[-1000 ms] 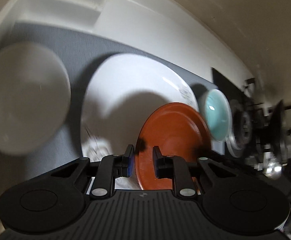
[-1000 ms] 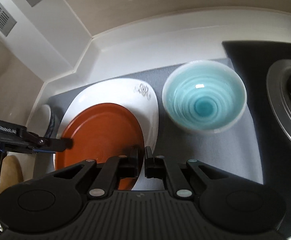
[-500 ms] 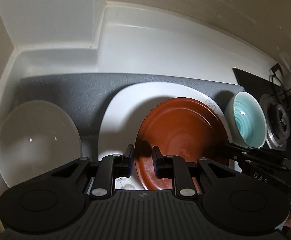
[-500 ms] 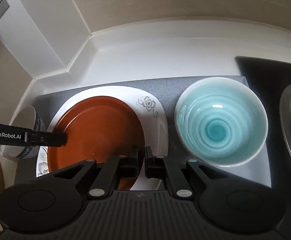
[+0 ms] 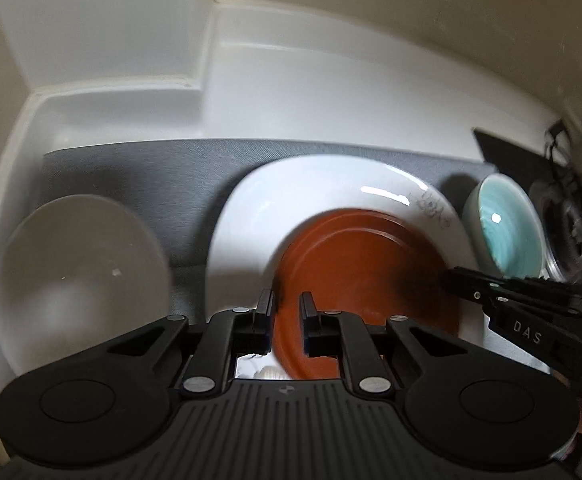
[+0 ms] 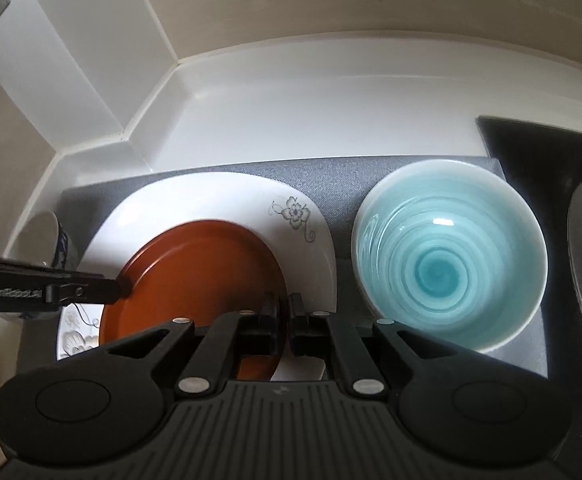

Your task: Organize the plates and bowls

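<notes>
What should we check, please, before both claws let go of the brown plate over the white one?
1. Left claw closed on the brown plate rim: ok.
2. Right claw closed on the opposite rim: ok.
3. Brown plate over the white plate, inside its outline: ok, though off-centre toward the near edge.
4. Brown plate fully seated flat: cannot tell; the near rim is hidden by the claws.
5. Blue bowl apart from the plates: ok, a strip of grey mat shows between.
6. White bowl apart on the left: ok.
</notes>
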Demonstrator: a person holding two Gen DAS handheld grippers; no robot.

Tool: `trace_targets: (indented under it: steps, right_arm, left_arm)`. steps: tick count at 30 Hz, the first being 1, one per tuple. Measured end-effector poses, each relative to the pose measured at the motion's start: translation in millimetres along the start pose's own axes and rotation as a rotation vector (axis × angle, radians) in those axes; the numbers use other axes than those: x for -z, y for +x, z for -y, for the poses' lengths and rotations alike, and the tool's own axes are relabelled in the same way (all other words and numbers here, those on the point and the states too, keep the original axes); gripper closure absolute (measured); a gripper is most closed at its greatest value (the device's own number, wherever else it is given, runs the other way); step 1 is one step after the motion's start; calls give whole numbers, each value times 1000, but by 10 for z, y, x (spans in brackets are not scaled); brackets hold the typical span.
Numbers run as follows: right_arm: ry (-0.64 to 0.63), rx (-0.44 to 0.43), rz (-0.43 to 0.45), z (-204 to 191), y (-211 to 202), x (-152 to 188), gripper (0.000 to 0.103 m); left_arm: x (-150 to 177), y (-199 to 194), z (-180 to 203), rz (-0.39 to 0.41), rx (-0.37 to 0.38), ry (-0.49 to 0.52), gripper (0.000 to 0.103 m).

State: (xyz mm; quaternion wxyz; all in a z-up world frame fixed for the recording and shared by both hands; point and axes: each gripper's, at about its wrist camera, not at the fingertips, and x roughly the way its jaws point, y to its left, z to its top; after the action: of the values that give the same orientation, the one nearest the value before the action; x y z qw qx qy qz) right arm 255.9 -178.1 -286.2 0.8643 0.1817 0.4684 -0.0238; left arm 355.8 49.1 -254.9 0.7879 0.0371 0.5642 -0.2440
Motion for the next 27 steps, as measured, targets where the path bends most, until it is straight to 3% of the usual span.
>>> trace_targets:
  steps: [1, 3, 4, 6, 8, 12, 16, 19, 23, 27]
  right_arm:
    - [9, -5, 9, 16, -39, 6, 96]
    - [32, -7, 26, 53, -126, 16, 95]
    - [43, -11, 34, 69, -166, 22, 91]
    - [63, -21, 52, 71, -254, 34, 82]
    - [59, -44, 75, 11, -333, 43, 77]
    - [26, -124, 93, -267, -376, 26, 69]
    - [-60, -221, 65, -696, -218, -23, 68]
    - [-99, -284, 53, -979, -64, -56, 67]
    - [-102, -325, 8, -1258, 200, -112, 67]
    - [-139, -324, -16, -1459, 359, -145, 67]
  left_arm:
    - [35, -80, -54, 17, -2, -16, 79]
    - [149, -278, -174, 80, -25, -32, 53]
    - [221, -382, -244, 115, -12, -41, 50]
    - [360, -563, -368, 167, -50, -64, 34]
    - [496, -734, -511, 222, -92, -101, 30]
    - [664, -922, -811, 289, -63, -184, 22]
    - [743, -793, -1028, 292, -148, -286, 26]
    - [764, -645, -1077, 272, -187, -296, 47]
    - [786, -525, -1235, 253, -110, -391, 64]
    - [779, -466, -1379, 246, -55, -469, 71]
